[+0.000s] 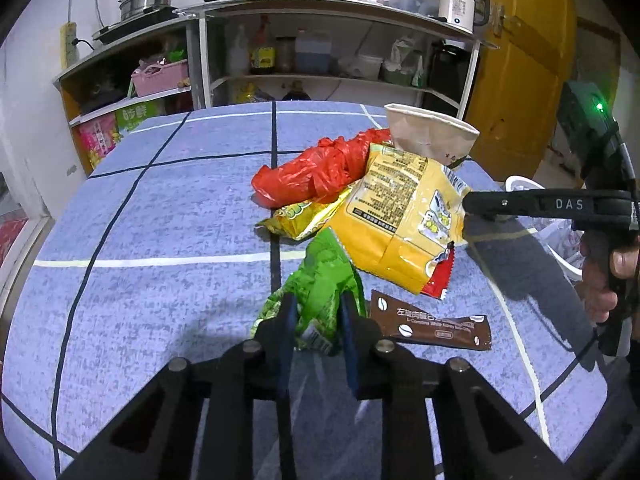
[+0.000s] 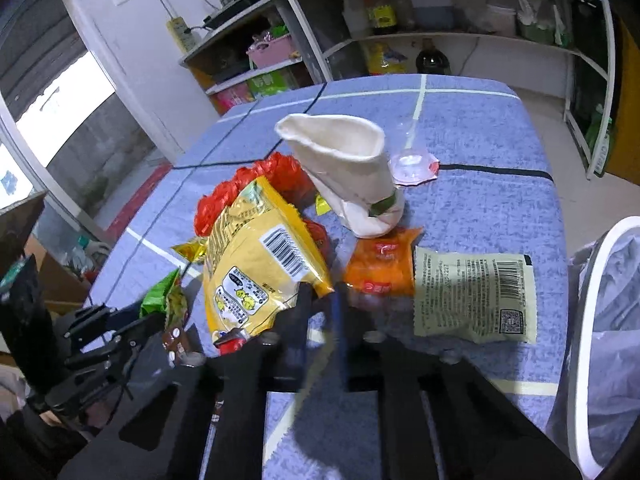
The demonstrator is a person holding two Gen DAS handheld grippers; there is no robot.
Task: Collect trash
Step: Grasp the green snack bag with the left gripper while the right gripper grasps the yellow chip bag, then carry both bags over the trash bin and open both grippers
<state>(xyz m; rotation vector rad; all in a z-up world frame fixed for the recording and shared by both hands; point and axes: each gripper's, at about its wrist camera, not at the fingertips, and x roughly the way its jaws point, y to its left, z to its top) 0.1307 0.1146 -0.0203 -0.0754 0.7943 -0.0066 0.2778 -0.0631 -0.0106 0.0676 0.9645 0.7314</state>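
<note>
Left gripper [image 1: 317,312]: jaws clenched on the crumpled green snack wrapper [image 1: 320,280], which bulges between the two blue pads [image 1: 289,320] and lies low against the table. The same wrapper shows at the left of the right wrist view [image 2: 160,294], beside the left gripper's black linkage.

Right gripper [image 2: 320,300]: jaws drawn close together, pinching the lower corner of the large yellow plastic snack bag [image 2: 256,276]. The left wrist view confirms this: the black finger marked "DAS" meets the bag's right edge [image 1: 400,220], and the bag is lifted, tilted above the other litter.

Just beside the left jaws, to the right, a flat brown coffee sachet [image 1: 432,322] lies on the table. A small red wrapper [image 1: 442,276] peeks from under the yellow bag's lower edge. Behind the bag sit a second, smaller yellow-green wrapper [image 1: 304,216], a bunched red plastic bag [image 1: 316,170] and a crushed white paper cup [image 2: 344,168], standing tilted.

Right wrist view, right of the jaws: an orange packet [image 2: 380,268] touching a pale green sachet with barcode [image 2: 472,296]; a clear plastic lid [image 2: 412,166] sits further back.

All rests on the blue checked tablecloth of the table [image 1: 160,208]. A white-rimmed bin with a liner [image 2: 592,320] stands at the table's right edge. Kitchen shelving [image 1: 320,52] stands behind.
</note>
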